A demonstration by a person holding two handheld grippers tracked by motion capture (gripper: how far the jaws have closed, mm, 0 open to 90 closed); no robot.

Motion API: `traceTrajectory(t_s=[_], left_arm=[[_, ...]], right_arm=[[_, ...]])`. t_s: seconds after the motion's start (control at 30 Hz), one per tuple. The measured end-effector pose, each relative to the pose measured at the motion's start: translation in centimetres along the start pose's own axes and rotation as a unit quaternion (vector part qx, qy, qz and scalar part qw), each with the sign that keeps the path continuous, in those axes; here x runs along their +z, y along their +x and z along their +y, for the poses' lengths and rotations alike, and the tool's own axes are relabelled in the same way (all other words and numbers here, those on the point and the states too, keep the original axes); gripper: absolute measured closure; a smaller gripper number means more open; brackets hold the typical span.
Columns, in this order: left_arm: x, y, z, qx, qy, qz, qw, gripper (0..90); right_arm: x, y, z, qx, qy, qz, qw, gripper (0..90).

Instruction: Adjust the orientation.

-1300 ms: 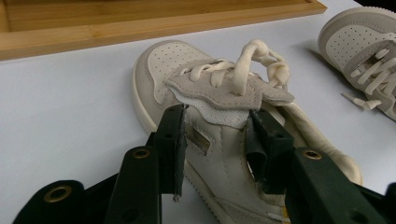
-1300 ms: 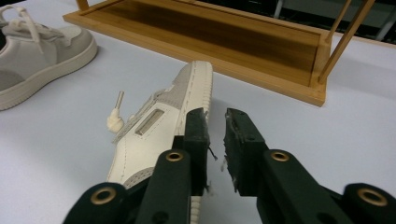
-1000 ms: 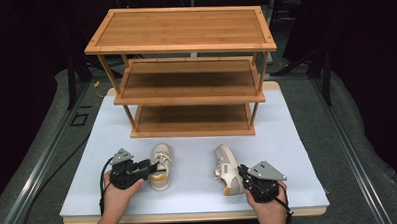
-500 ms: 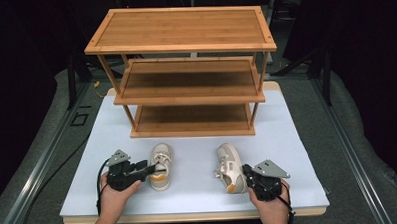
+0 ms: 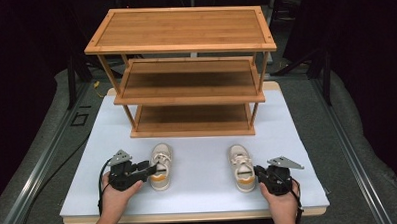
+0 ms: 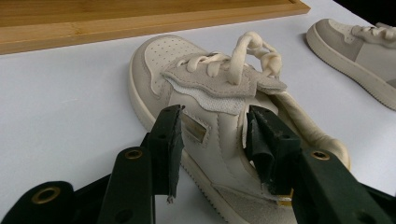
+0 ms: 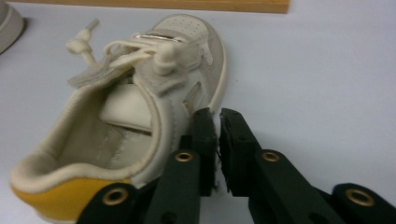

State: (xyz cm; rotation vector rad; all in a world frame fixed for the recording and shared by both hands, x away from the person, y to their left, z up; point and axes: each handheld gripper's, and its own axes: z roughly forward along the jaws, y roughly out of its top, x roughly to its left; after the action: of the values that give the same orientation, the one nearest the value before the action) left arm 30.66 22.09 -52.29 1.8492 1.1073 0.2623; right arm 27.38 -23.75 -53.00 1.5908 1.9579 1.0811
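At the near edge of the white table (image 5: 197, 142), two hands work a pair of small cream shoes. Since a second ago the right shoe (image 5: 241, 167) has swung from an angled lie, toe tipped leftward, to point straight at the rack, and the right hand (image 5: 279, 201) has drawn outward with its tool. The left shoe (image 5: 161, 166) and the left hand (image 5: 117, 197) have kept their places.

The left tool (image 5: 149, 169) lies level, aimed sideways at its shoe, the forearm coming up from the table's front edge. The right tool (image 5: 257, 171) points inward at the heel side of its shoe, grey plate on top.

The left gripper view brings out what the high view cannot: the left tool (image 6: 212, 135) stands with its jaws apart, straddling the shoe's side wall, one jaw outside, the other by the opening near the tongue; whether the pads press the wall I cannot tell. The right gripper view shows the right tool (image 7: 218, 130) just beside the shoe's outer wall, jaws nearly together with a thin slit and nothing between them; they have just been opening.

Beyond the shoes stands a three-tier bamboo shoe rack (image 5: 184, 42), its shelves bare.
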Motion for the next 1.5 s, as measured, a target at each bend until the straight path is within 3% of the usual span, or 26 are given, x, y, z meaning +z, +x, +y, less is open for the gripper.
traceTrajectory(t_s=[0.07,0.1,0.23,0.27,0.33,0.37,0.4,0.43,0.53,0.73,0.83,1.0,1.13,1.23,1.5], left_arm=[[0.0,0.0,0.0,-0.001,0.000,0.001,1.0000,55.6],[0.0,0.0,0.0,-0.002,-0.002,0.001,1.0000,55.6],[0.0,0.0,0.0,-0.002,-0.002,0.002,1.0000,55.6],[0.1,-0.1,-0.1,-0.003,-0.002,0.002,1.0000,55.5],[0.2,-0.2,0.0,-0.001,-0.001,0.002,1.0000,54.9],[0.2,-0.2,0.0,-0.001,-0.001,0.002,1.0000,54.4],[0.2,-0.2,0.0,-0.002,-0.001,0.003,1.0000,54.4],[0.3,-0.3,0.0,-0.004,-0.001,0.004,1.0000,53.5],[0.5,-0.2,0.0,-0.007,0.001,0.008,0.9999,53.2],[0.9,-0.1,0.1,-0.018,0.004,0.011,0.9998,52.6],[1.1,0.0,0.1,-0.024,0.007,0.010,0.9996,53.1],[1.1,0.0,0.2,-0.029,0.008,0.011,0.9995,54.6],[1.2,-0.1,0.2,-0.031,0.009,0.009,0.9994,54.9],[1.3,-0.4,0.2,-0.031,0.011,0.004,0.9995,55.0],[1.8,-1.4,0.3,-0.033,0.015,-0.003,0.9993,55.1]], right_arm=[[-0.2,-0.2,0.1,0.010,-0.007,0.002,0.9999,79.5],[-0.6,-0.1,0.3,0.008,-0.020,-0.010,0.9997,76.5],[-1.5,0.3,0.4,0.004,-0.042,-0.016,0.9990,73.1],[-2.1,0.7,0.5,-0.002,-0.060,-0.009,0.9981,70.9],[-2.6,1.2,0.5,-0.008,-0.075,-0.020,0.9969,67.7],[-2.8,1.3,0.5,-0.010,-0.083,-0.002,0.9965,66.1],[-2.8,1.3,0.5,-0.010,-0.083,-0.002,0.9965,66.1],[-2.8,1.7,0.6,-0.012,-0.088,0.026,0.9957,62.8],[-2.3,2.4,0.6,-0.028,-0.079,0.029,0.9961,60.0],[-1.1,2.6,0.6,-0.030,-0.054,0.026,0.9977,56.2],[-1.0,2.5,0.7,-0.029,-0.054,0.020,0.9979,56.3],[-0.5,2.0,0.7,-0.015,-0.045,0.016,0.9988,56.6],[-0.2,1.7,0.7,-0.001,-0.038,0.031,0.9988,60.6],[-0.2,1.8,0.7,0.009,-0.041,0.028,0.9987,62.9],[0.0,3.4,0.5,0.024,-0.045,0.014,0.9986,64.6]])
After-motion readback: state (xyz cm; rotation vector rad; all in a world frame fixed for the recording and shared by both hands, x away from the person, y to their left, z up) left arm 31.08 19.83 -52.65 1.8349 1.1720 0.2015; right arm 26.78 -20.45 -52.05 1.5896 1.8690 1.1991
